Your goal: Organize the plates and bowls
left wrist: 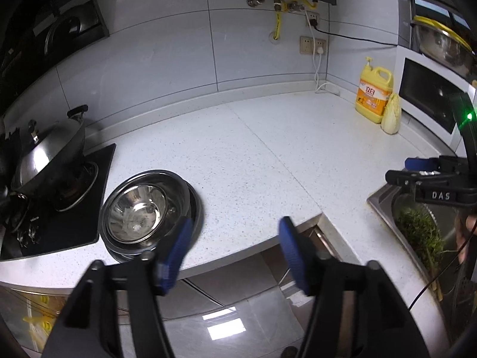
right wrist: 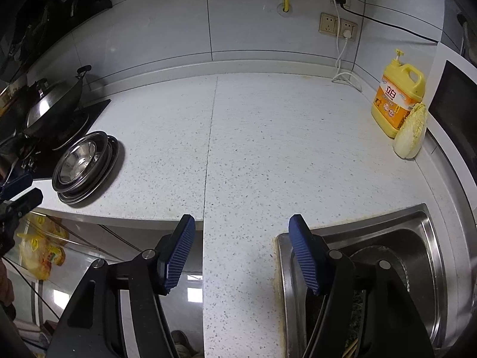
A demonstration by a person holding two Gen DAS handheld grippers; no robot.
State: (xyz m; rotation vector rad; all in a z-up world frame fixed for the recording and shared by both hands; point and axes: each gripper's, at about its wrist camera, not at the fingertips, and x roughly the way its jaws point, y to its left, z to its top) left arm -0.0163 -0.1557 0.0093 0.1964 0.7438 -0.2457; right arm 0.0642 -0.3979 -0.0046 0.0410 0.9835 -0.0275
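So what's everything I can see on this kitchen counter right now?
stack of plates and bowls: one stack, shiny steel, bowl on top, counter's left end beside the stove
wok with lid: one, dark steel, on the stove
detergent jug: one, yellow, back right corner
cabbage: one, pale, leaning against the jug
sink: one, steel, front right
wall sockets: several, beige, on the tiles
left hand-held gripper: black, blue pads, open, empty
right hand-held gripper: same, open, empty
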